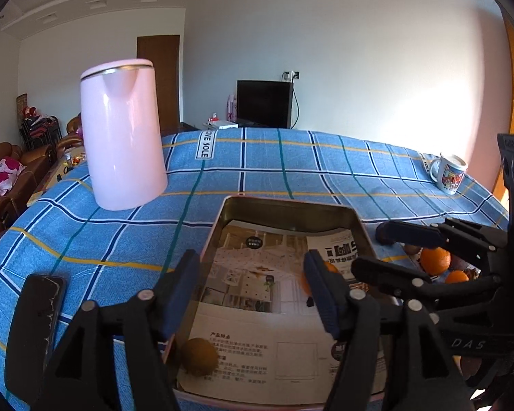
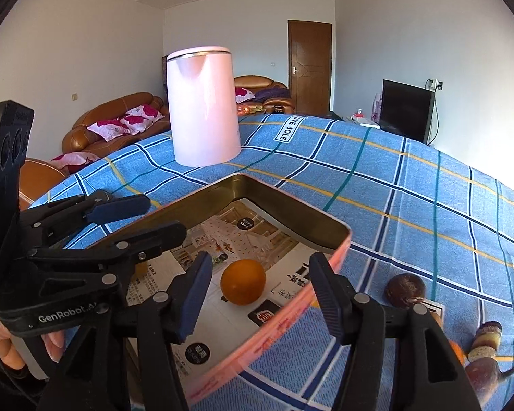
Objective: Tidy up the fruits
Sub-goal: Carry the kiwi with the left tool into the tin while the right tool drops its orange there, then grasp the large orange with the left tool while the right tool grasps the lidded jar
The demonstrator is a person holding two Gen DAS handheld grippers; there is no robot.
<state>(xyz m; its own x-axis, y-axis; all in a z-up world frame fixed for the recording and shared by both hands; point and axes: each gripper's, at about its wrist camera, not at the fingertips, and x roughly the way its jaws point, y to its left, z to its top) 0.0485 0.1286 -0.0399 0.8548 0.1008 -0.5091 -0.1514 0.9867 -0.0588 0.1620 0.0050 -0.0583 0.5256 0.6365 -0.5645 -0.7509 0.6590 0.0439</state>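
Kiwi (image 1: 199,356) shows only leftward; orange (image 2: 243,281) (in tin (image 2: 293,221)) rightward; both tools gape, empty.

Bright daylight glare at right, fisheye-warped edges.

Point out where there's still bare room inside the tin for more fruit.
Inside the tin, the paper lining is bare between the orange and the far corner facing the pink kettle. The kiwi takes the near left corner. The cloth right of the tin is crowded with fruit.
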